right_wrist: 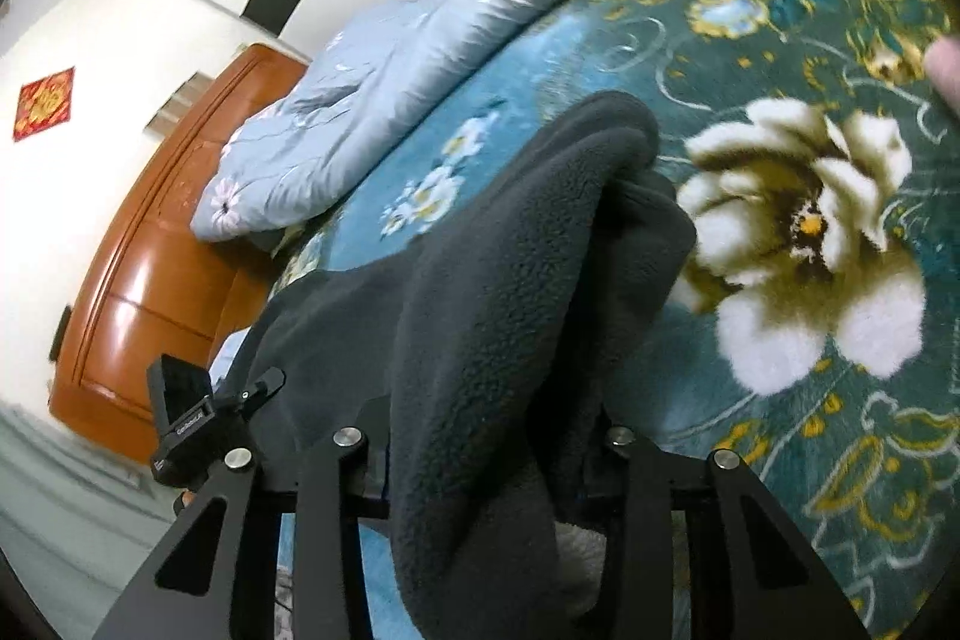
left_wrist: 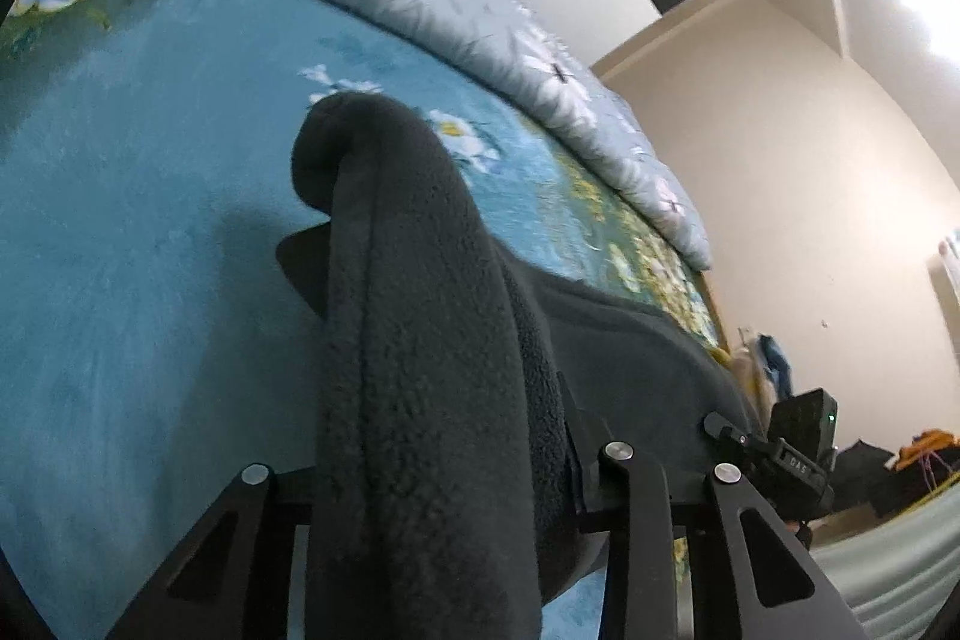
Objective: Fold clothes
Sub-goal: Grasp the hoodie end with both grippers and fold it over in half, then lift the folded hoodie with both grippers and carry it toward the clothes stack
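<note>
nearest to us, in the left wrist view, the left gripper stands partly closed, its black linkage arms on either side of a thick fold of dark grey fleece garment; the fingertips are buried in the cloth, and it appears clamped on that fold. in the right wrist view the right gripper shows the same: jaws partly closed, the fleece bunched between them and draped over the fingers, so we read it as gripped. no earlier picture is on hand.

the garment rises off the bed at both grips and sags between them, its far edges curling over above the teal floral blanket. the rest of it trails along the blanket's near edge toward the other gripper, whose black body shows at the right of the left view.

beyond the fleece, a large white flower is printed on the blanket. farther back, a pale blue quilt lies rumpled along the bed's far side. behind it stand a brown wooden headboard and white walls; a red square decoration hangs there.
</note>
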A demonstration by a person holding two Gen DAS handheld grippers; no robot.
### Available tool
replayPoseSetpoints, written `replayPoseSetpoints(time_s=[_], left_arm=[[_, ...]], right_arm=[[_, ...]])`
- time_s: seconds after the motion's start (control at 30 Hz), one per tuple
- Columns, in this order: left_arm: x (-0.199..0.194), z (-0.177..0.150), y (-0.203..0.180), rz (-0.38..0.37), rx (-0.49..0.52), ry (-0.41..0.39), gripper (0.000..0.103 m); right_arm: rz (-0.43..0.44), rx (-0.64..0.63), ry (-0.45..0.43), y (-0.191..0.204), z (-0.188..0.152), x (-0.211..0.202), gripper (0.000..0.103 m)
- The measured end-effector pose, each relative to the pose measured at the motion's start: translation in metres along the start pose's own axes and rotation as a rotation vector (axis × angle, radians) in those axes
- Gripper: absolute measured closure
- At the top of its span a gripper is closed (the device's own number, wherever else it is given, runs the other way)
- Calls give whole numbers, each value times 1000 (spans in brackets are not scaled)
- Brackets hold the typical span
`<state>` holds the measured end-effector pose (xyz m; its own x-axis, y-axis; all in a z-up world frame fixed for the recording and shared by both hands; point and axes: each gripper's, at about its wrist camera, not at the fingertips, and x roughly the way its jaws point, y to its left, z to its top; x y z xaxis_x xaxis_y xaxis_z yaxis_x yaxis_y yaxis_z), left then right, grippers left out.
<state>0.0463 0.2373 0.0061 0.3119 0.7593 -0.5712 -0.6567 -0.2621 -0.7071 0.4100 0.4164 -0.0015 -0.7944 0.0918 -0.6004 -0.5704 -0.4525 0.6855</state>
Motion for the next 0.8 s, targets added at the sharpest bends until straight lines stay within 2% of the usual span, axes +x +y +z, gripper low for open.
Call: replayPoseSetpoints(time_s=[0.27, 0.43, 0.5, 0.67, 0.8], left_arm=[[-32, -2, -57, -61, 49, -18, 70], [-40, 12, -134, -126, 141, -45, 70], [-38, 20, -179, -163, 198, -57, 70], [-4, 32, -282, -261, 298, -47, 70], [58, 35, -353, -334, 321, -1, 70]], right_arm=[[69, -82, -12, 31, -5, -54, 62], [100, -132, -86, 46, 16, -121, 62], [94, -162, -140, 49, 29, -163, 62], [30, -178, -269, 29, 62, -272, 62], [-73, -171, -338, 0, 83, -342, 62]])
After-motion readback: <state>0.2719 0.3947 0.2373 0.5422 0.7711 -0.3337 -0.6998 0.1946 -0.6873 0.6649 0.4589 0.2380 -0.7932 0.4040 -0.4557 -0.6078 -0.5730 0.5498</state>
